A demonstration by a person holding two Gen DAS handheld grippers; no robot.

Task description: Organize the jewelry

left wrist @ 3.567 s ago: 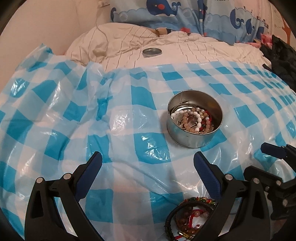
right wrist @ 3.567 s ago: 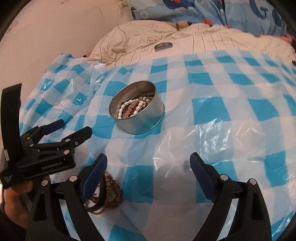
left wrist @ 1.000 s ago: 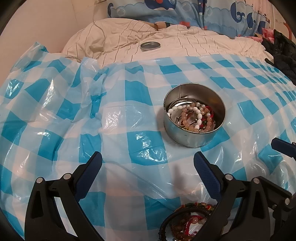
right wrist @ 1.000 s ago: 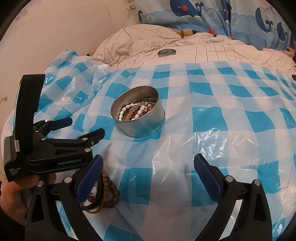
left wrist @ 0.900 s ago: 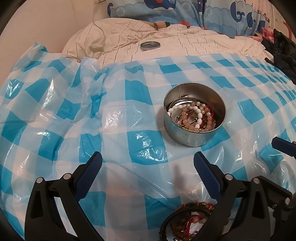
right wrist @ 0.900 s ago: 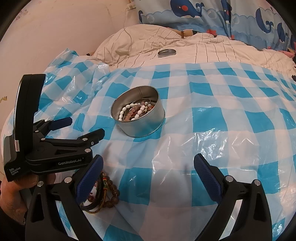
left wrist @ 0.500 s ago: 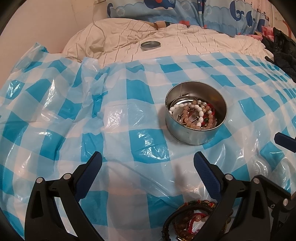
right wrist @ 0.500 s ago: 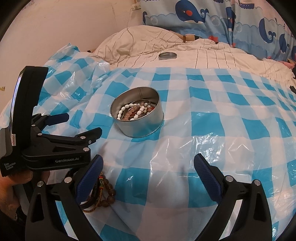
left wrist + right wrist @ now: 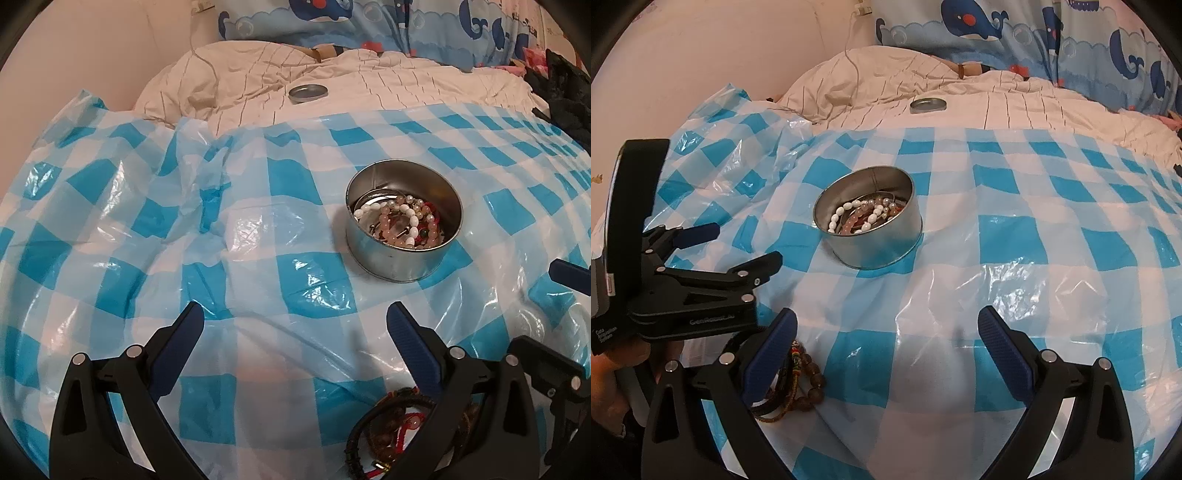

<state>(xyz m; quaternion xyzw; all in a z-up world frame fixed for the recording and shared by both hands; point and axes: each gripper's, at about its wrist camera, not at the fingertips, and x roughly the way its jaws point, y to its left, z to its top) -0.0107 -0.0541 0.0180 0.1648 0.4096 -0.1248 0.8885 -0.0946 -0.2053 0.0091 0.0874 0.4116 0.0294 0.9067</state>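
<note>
Both views have pulled back slightly. Ahead of both spread-apart hand-held grippers, left hand-held gripper (image 9: 293,334) and right hand-held gripper (image 9: 886,338), the tin (image 9: 403,248) stands upright, mouth up; loose bracelets (image 9: 798,380) lie beneath them.

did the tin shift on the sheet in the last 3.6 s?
No. The tin sits on the same blue check of the plastic sheet, lid unchanged behind it; small frame shifts look like camera motion.

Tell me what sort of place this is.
Most likely a bedroom, with the work done on a bed. A rumpled striped duvet and whale-print bedding lie at the back, against a plain wall, and a blue checked plastic sheet is spread over the soft surface under the open tin of bracelets.
</note>
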